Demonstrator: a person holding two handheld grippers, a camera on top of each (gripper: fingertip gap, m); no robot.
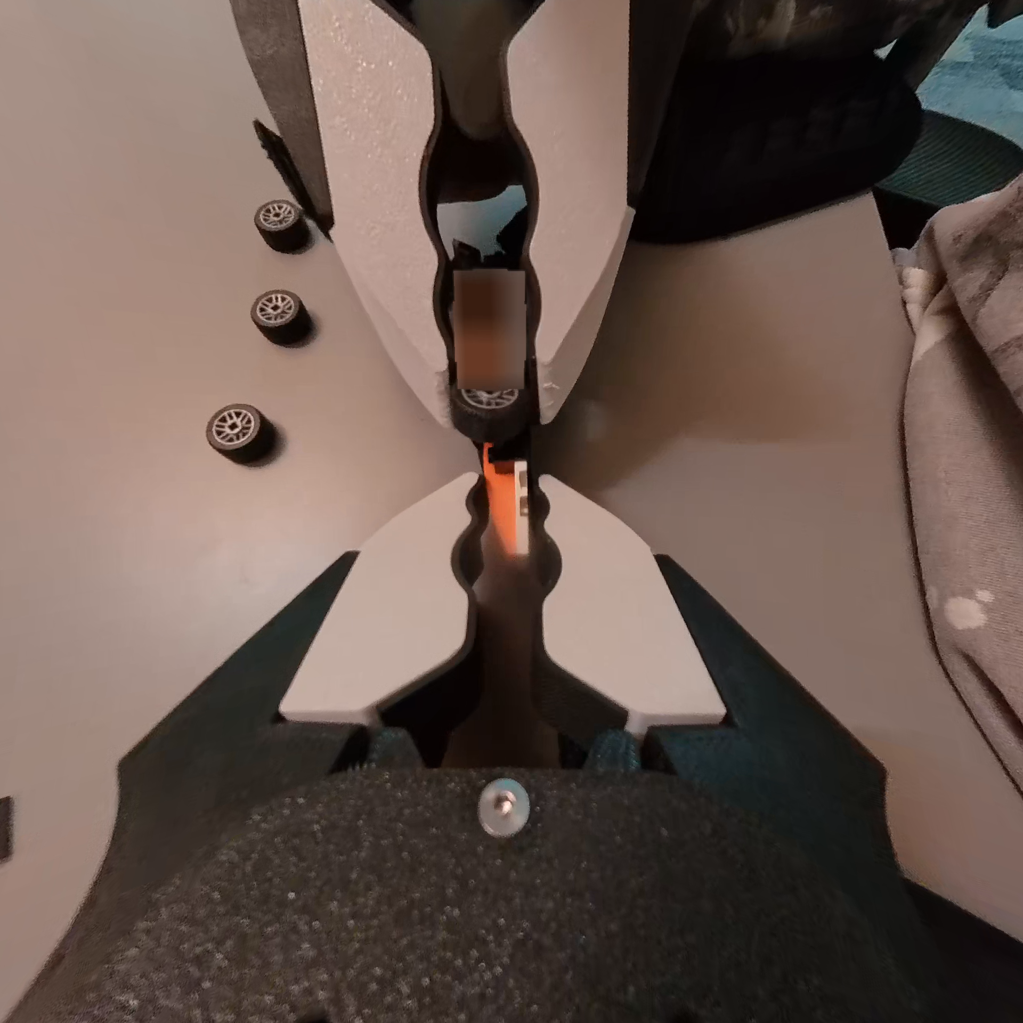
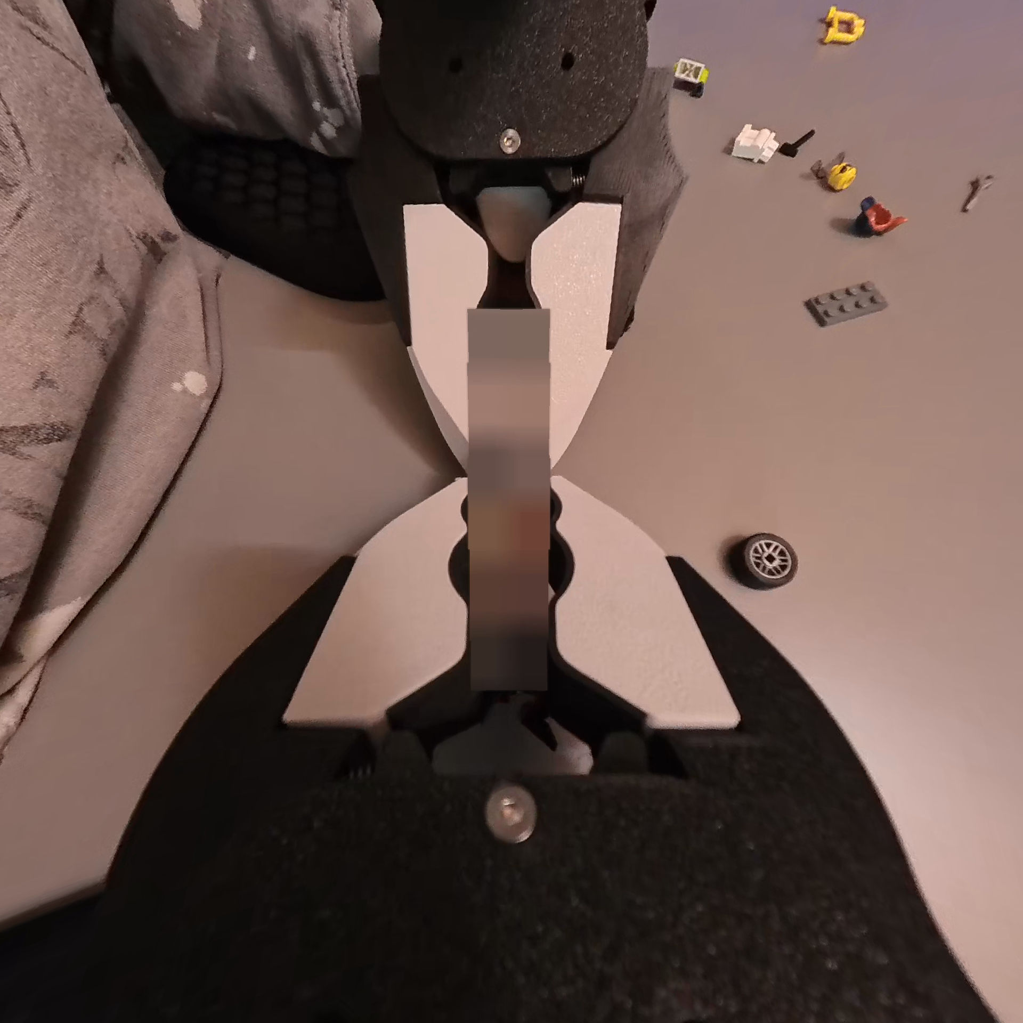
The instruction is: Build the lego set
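My left gripper (image 1: 504, 479) is shut on an orange and white lego piece (image 1: 501, 512) that stands on edge between its fingers. My right gripper (image 1: 490, 423) comes in from the far side, tip to tip with the left. It is shut on a black wheel with a grey rim (image 1: 487, 408), held right against the far end of the orange piece. In the right wrist view my right gripper (image 2: 508, 490) meets the left gripper's white fingers (image 2: 575, 332). A mosaic patch hides what lies between the fingers there.
Three loose wheels (image 1: 278, 321) stand in a row on the table at the left. The right wrist view shows one wheel (image 2: 766, 560), a grey studded plate (image 2: 845, 303), a white piece (image 2: 754, 143) and several small coloured pieces (image 2: 880, 218). A person's grey patterned clothing (image 2: 83, 332) lies along the table edge. The grippers are tip to tip, or close to it.
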